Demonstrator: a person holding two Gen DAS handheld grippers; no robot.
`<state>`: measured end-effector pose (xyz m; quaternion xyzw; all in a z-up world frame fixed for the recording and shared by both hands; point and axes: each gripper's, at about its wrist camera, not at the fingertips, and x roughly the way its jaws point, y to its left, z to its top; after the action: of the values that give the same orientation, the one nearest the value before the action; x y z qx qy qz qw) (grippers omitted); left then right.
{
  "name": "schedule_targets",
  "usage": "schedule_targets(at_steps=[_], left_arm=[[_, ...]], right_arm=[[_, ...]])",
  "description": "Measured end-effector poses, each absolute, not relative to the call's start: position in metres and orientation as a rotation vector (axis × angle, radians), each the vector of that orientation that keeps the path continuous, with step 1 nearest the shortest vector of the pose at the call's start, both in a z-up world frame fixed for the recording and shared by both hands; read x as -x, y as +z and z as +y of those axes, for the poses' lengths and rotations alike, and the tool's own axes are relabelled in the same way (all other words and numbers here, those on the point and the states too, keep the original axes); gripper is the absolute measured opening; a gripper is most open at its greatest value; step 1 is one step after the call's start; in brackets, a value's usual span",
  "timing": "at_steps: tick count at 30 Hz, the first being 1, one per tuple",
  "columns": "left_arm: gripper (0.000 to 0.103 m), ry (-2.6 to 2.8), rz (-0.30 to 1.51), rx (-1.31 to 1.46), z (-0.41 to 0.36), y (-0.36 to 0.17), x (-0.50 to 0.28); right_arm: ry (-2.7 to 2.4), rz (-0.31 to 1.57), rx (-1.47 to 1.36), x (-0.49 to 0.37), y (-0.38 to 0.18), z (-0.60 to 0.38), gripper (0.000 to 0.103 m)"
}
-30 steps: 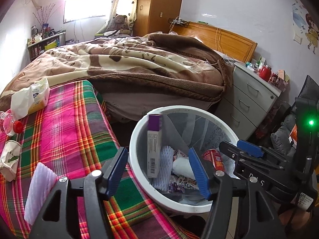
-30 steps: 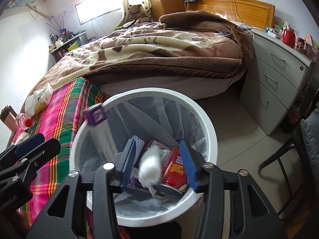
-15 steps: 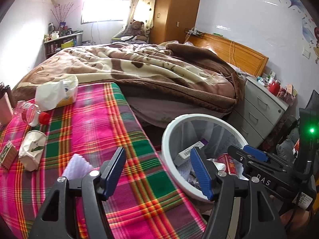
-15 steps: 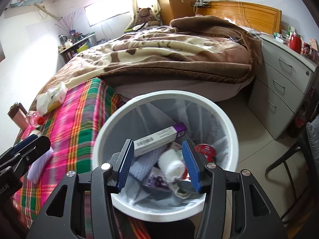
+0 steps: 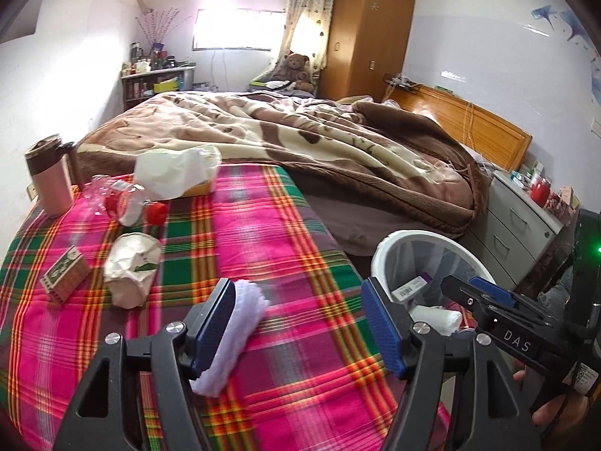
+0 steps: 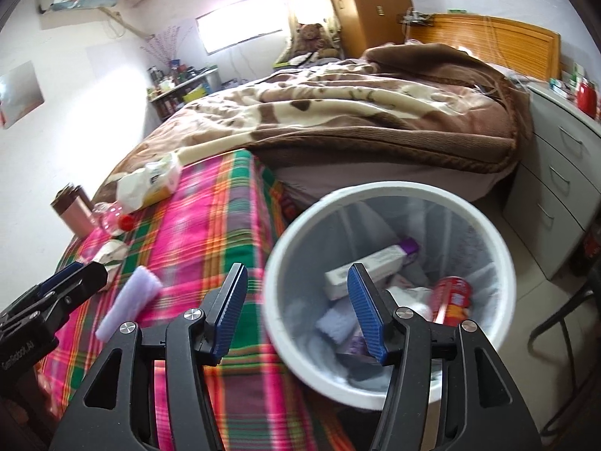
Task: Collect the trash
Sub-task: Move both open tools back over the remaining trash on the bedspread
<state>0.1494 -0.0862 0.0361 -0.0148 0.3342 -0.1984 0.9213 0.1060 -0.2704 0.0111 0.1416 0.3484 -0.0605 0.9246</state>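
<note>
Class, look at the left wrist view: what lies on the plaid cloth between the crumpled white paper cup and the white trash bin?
In the left wrist view, the pale lilac foam sleeve lies between the crumpled cup and the bin; otherwise only bare plaid cloth.

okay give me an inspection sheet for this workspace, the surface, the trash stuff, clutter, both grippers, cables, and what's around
Surface: plaid cloth, pink and green, covers the table.
Job's things: white bin beside the table holds a purple-ended box, a red can and a white wad. On the cloth: lavender foam sleeve, crumpled paper cup, crushed clear bottle.
Clutter: small patterned box, tissue pack, pink tumbler.
Grippers: left gripper empty, jaws opening above the cloth; right gripper empty, jaws opening at the bin's rim.
Cables: wires hang over the headboard.
Surroundings: bed with brown blanket, grey drawers, wardrobe.
</note>
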Motion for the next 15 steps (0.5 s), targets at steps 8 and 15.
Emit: schedule_targets(at_steps=[8,15], left_arm=[[0.072,-0.333,0.673,0.073,-0.036,0.034,-0.150],[0.072,-0.261,0.679,0.091,0.008,0.028,-0.155]], right_arm=[[-0.033,0.712,-0.255,-0.117,0.013,-0.229,0.057],[0.047,0.733,-0.230,-0.128,0.011,-0.194,0.057]])
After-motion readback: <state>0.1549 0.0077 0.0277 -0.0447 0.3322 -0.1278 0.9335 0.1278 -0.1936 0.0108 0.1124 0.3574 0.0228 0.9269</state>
